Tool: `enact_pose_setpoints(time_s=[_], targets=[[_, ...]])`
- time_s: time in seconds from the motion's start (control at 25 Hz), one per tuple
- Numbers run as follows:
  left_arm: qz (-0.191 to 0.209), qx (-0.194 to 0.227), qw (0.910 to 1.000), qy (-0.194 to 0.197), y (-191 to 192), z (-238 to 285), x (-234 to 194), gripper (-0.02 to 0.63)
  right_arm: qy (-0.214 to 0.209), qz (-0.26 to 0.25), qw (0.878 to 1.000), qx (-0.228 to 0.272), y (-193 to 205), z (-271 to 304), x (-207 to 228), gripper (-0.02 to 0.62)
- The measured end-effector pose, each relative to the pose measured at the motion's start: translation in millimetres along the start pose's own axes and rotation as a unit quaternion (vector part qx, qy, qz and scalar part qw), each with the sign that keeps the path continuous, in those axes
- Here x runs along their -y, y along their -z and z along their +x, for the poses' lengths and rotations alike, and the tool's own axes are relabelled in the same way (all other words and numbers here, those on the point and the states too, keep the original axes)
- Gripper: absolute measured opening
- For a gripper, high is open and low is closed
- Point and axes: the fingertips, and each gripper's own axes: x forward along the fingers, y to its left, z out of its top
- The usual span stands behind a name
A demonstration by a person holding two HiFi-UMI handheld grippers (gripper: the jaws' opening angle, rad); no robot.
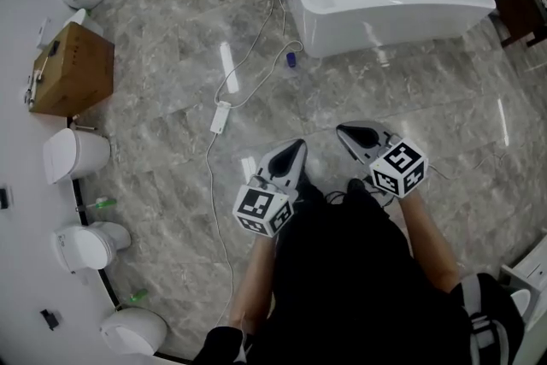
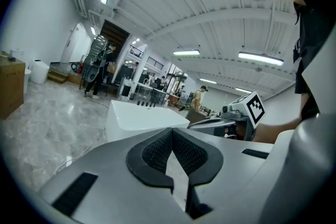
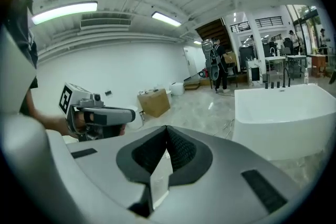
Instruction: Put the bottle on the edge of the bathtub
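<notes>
A white freestanding bathtub (image 1: 393, 11) stands at the far side of the marble floor; it also shows in the left gripper view (image 2: 137, 115) and the right gripper view (image 3: 286, 113). A small dark-blue bottle (image 1: 291, 59) lies on the floor just left of the tub's near corner. My left gripper (image 1: 298, 144) and right gripper (image 1: 341, 131) are held side by side close to the person's body, well short of the bottle. Both point toward the tub. The jaws of each meet at the tips, shut with nothing between them (image 2: 170, 132) (image 3: 167, 131).
A white cable with a power strip (image 1: 220, 115) runs across the floor from the tub toward the person. A cardboard box (image 1: 75, 68) and several toilets (image 1: 75, 154) line the left wall. Dark furniture (image 1: 523, 0) stands right of the tub.
</notes>
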Motion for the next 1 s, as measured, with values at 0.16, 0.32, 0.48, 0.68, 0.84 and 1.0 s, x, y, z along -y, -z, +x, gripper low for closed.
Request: enact_pose_setpoints(time_s=[0.16, 0.32, 0.48, 0.68, 0.84, 1.0], targets=[[0.009, 0.024, 0.9996, -0.011, -21, 8, 38, 0.012, 0.009, 0.002, 0.998, 0.056, -31, -63, 11, 0.014], [0.021, 0.044, 0.9986, -0.019, -31, 18, 84, 0.012, 0.016, -0.004, 0.995, 0.097, -42, -131, 19, 0.014], [0.03, 0.056, 0.9976, -0.029, -26, 21, 132, 0.012, 0.017, -0.003, 0.992, 0.121, -31, -186, 24, 0.014], [0.023, 0.063, 0.9965, -0.049, -15, 14, 170, 0.012, 0.021, -0.007, 0.992, 0.126, -14, -225, 28, 0.014], [0.02, 0.064, 0.9957, -0.063, 0, 8, 187, 0.012, 0.019, -0.014, 0.993, 0.113, 7, -240, 25, 0.014], [0.021, 0.058, 0.996, -0.065, 8, 5, 199, 0.014, 0.015, -0.007, 0.994, 0.11, 15, -250, 23, 0.014]])
